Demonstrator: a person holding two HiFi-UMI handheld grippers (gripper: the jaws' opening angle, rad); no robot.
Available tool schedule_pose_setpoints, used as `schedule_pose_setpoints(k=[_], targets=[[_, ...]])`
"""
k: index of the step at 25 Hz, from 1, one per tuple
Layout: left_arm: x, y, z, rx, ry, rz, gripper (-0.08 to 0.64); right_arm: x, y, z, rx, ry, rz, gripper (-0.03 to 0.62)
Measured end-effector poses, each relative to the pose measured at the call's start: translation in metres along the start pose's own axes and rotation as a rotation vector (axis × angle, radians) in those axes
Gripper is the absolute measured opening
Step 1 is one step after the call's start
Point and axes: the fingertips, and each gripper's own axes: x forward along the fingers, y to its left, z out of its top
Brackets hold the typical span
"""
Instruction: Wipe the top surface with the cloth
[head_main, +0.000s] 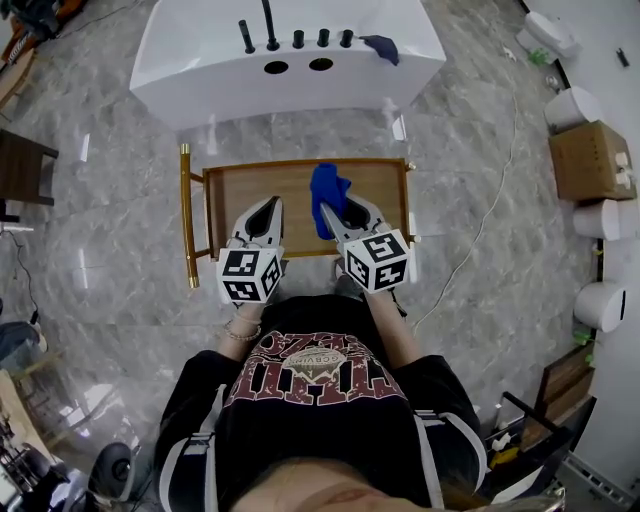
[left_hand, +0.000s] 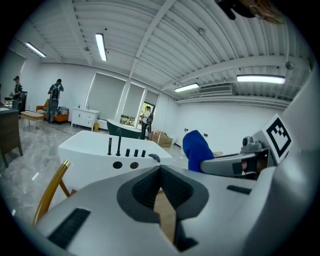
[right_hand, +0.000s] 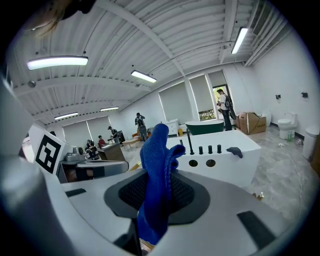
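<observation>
A blue cloth (head_main: 326, 195) hangs bunched between the jaws of my right gripper (head_main: 340, 212), held above the wooden top surface (head_main: 290, 190) of a small gold-framed table. In the right gripper view the cloth (right_hand: 156, 180) stands up between the closed jaws of the right gripper (right_hand: 155, 200). My left gripper (head_main: 262, 215) hovers over the left half of the same surface, its jaws closed with nothing between them. In the left gripper view the left gripper (left_hand: 161, 195) is shut, and the cloth (left_hand: 196, 148) and the right gripper show to the right.
A white bathtub (head_main: 290, 50) with black taps (head_main: 270, 30) stands just beyond the table, and a second dark blue cloth (head_main: 382, 46) lies on its ledge. Cardboard box (head_main: 590, 160) and white toilets (head_main: 600, 305) line the right wall. A cable (head_main: 490, 210) runs across the marble floor.
</observation>
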Motion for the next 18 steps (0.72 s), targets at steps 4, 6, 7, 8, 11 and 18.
schedule_pose_setpoints(k=[4, 6, 7, 8, 11, 18], targets=[[-0.009, -0.012, 0.023, 0.029, -0.071, -0.013, 0.048, -0.007, 0.016, 0.016, 0.012, -0.045, 0.036, 0.107], [-0.014, -0.018, 0.034, 0.045, -0.102, -0.017, 0.048, -0.012, 0.024, 0.023, 0.010, -0.058, 0.049, 0.107], [-0.017, -0.020, 0.040, 0.047, -0.118, -0.020, 0.048, -0.014, 0.027, 0.026, 0.006, -0.064, 0.054, 0.107], [-0.021, -0.022, 0.045, 0.047, -0.133, -0.022, 0.048, -0.015, 0.031, 0.029, 0.000, -0.070, 0.057, 0.107], [-0.029, -0.026, 0.060, 0.040, -0.174, -0.026, 0.048, -0.019, 0.040, 0.039, -0.021, -0.093, 0.068, 0.107], [-0.045, -0.037, 0.085, 0.059, -0.252, -0.022, 0.048, -0.026, 0.060, 0.056, -0.034, -0.153, 0.120, 0.107]])
